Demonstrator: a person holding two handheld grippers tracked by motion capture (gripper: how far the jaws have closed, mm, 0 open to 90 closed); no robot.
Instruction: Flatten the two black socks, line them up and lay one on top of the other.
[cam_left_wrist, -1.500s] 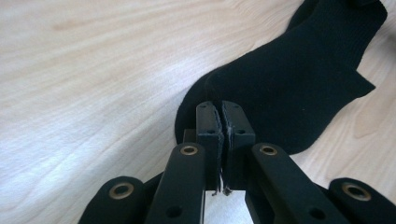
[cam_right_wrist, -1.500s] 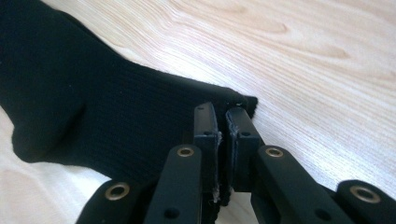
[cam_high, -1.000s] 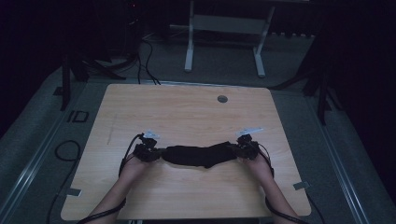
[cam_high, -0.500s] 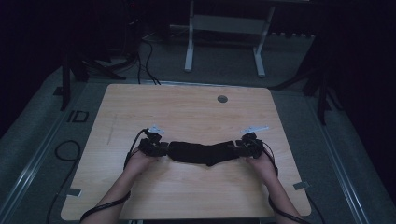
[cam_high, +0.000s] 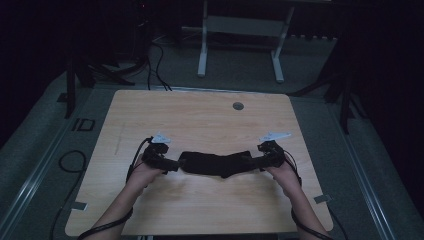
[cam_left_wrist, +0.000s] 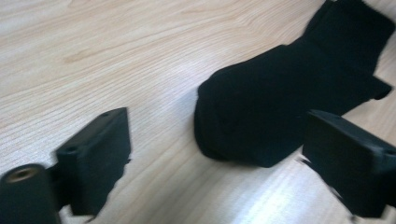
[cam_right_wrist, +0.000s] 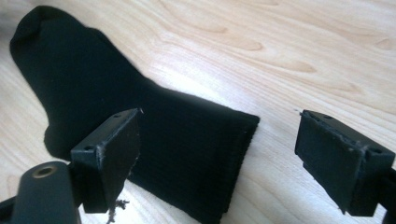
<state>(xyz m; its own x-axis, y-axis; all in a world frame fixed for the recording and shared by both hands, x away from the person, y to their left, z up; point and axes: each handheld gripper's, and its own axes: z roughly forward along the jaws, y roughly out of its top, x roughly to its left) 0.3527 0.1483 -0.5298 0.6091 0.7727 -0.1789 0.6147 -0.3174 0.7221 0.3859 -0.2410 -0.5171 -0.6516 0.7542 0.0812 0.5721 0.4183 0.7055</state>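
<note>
both grippers, left gripper (cam_high: 172, 164) and right gripper (cam_high: 252, 161), just spread their jaws, releasing the black sock (cam_high: 215, 163) (flat on the table (cam_high: 200, 120))

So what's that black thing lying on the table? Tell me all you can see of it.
It is a black sock, soft knitted fabric with fine ribbing toward its open cuff. It lies flat and stretched out on the light wooden table, rounded toe toward the left gripper, cuff toward the right gripper. Both grippers' jaws have just been opening and stand wide; nothing grips it.
</note>
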